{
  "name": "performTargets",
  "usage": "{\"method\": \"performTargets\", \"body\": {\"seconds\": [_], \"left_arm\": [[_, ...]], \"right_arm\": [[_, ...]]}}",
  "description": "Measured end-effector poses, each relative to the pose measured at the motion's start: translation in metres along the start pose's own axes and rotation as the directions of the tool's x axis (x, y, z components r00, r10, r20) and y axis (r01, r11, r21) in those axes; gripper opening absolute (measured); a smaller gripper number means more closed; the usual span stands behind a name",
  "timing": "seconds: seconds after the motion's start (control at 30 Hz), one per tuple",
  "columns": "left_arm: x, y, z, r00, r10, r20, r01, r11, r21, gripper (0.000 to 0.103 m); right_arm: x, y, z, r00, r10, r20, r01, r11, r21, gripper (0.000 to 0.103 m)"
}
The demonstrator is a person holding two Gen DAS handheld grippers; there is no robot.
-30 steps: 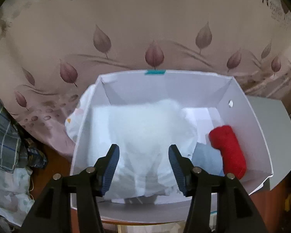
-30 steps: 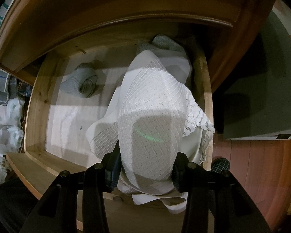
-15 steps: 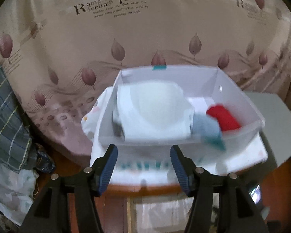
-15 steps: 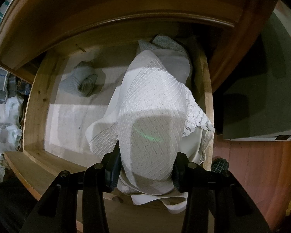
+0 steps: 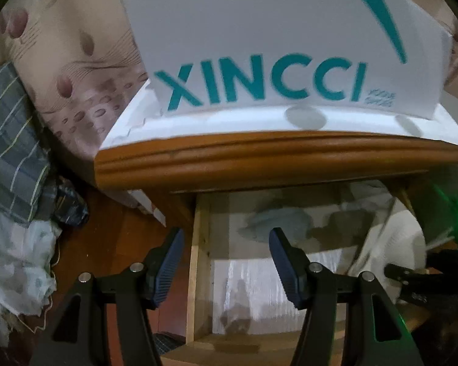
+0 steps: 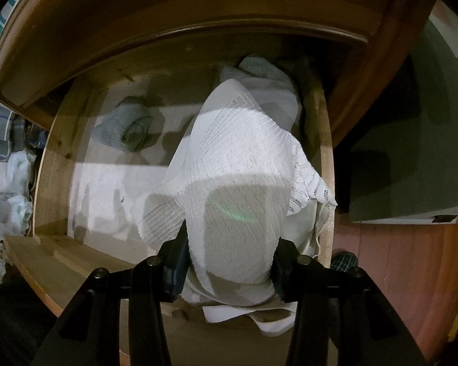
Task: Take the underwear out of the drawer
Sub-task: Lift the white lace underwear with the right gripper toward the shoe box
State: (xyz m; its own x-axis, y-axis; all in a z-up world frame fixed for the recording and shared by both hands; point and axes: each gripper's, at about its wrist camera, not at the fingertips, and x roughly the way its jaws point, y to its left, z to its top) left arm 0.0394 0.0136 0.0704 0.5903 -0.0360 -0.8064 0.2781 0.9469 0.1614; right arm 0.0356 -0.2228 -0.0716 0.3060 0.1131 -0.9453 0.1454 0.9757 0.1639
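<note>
The wooden drawer (image 6: 52, 164) stands open. My right gripper (image 6: 230, 262) is shut on a white lace-trimmed underwear (image 6: 238, 183) and holds it over the drawer's right side, draped over other white cloth. A rolled grey-blue garment (image 6: 128, 128) lies at the drawer's back left. My left gripper (image 5: 226, 262) is open and empty above the drawer's left wall (image 5: 198, 259); the grey-blue garment (image 5: 274, 222) and the white underwear (image 5: 390, 244) show beyond it. The right gripper's body shows at the right edge of the left wrist view.
A white box marked XINCCI (image 5: 274, 52) stands on the wooden cabinet top (image 5: 259, 158) above the drawer. A leaf-patterned bedsheet (image 5: 76, 70), a plaid cloth (image 5: 12, 128) and white fabric (image 5: 12, 262) lie left. A grey lid (image 6: 412, 152) lies right of the drawer.
My left gripper has moved away from the white box, down in front of the cabinet, and now faces the open drawer. My right gripper still holds the white underwear in place.
</note>
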Motion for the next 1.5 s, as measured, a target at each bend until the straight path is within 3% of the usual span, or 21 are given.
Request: {"method": "performTargets", "body": {"seconds": [0.2, 0.33, 0.47, 0.8, 0.97, 1.2, 1.5], "left_arm": [[0.014, -0.003, -0.012, 1.0, 0.009, 0.009, -0.009, 1.0, 0.013, 0.06], [0.024, -0.007, -0.013, 0.999, -0.011, -0.035, 0.012, 0.999, 0.035, 0.06], [0.028, -0.007, -0.013, 0.999, 0.016, -0.048, -0.013, 0.998, 0.053, 0.06], [0.034, 0.009, -0.014, 0.995, 0.005, -0.097, -0.006, 1.0, -0.008, 0.06], [0.03, 0.013, -0.012, 0.995, -0.005, -0.099, 0.003, 1.0, -0.024, 0.06], [0.03, 0.015, -0.01, 0.994, -0.001, -0.107, -0.002, 1.0, -0.021, 0.06], [0.036, 0.019, -0.01, 0.991, -0.017, -0.134, 0.009, 0.998, -0.062, 0.06]], "right_arm": [[0.002, 0.003, -0.001, 1.0, -0.004, 0.008, 0.004, 1.0, -0.013, 0.042], [0.0, 0.0, 0.0, 1.0, 0.005, 0.025, -0.005, 1.0, -0.003, 0.042], [-0.004, -0.003, 0.001, 0.999, 0.015, 0.048, -0.016, 1.0, 0.021, 0.039], [-0.034, -0.008, 0.011, 0.984, 0.092, 0.149, -0.101, 0.993, 0.053, 0.038], [-0.047, 0.0, 0.017, 0.985, 0.108, 0.133, -0.112, 0.993, 0.028, 0.038], [-0.099, 0.029, 0.029, 0.983, 0.111, 0.144, -0.1, 0.992, -0.079, 0.038], [-0.133, 0.034, 0.028, 0.982, 0.163, 0.092, -0.155, 0.984, -0.085, 0.037]]}}
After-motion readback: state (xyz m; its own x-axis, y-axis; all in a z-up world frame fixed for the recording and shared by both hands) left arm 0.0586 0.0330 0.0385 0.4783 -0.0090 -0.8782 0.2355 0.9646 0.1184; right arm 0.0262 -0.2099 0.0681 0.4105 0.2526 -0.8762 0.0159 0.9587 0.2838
